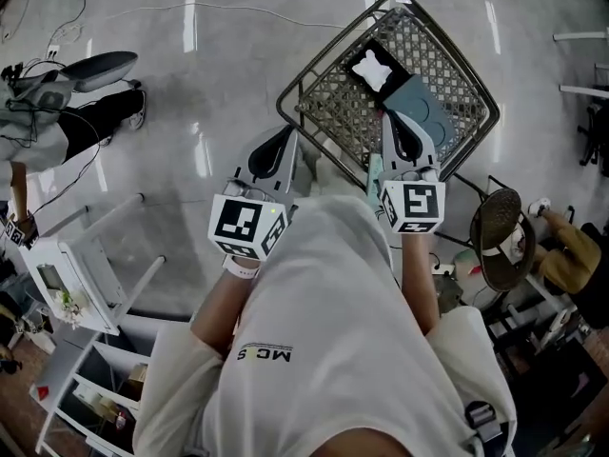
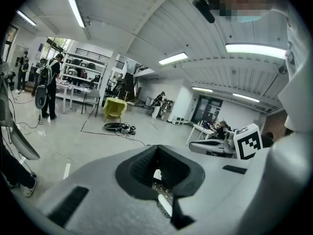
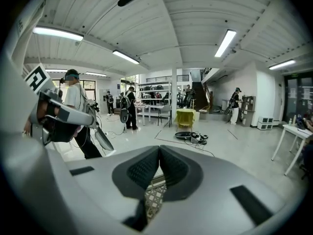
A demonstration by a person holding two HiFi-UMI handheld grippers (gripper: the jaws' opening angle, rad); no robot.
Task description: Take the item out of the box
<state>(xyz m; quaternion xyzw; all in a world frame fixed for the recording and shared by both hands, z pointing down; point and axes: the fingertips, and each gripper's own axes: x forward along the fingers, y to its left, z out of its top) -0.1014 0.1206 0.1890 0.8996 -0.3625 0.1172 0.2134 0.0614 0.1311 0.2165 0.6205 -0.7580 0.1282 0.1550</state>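
A wire mesh basket [image 1: 328,60] stands on the shiny floor ahead of me. A black card with a white shape [image 1: 378,69] lies inside it beside a flat blue-grey item [image 1: 430,110]. My right gripper [image 1: 398,118] hangs over the basket's near side, just by the blue-grey item. Its pads meet with nothing between them, which also shows in the right gripper view [image 3: 159,151]. My left gripper [image 1: 288,133] hovers at the basket's near left corner, also shut and holding nothing [image 2: 157,148]. Through the gap below each pair of jaws I glimpse the mesh.
A white shelf frame [image 1: 86,274] lies to my left, with a person [image 1: 57,112] standing beyond it. On the right are a round dark disc on a stand [image 1: 501,236] and a seated person [image 1: 571,250]. Far off stand tables and a yellow-draped chair [image 3: 186,116].
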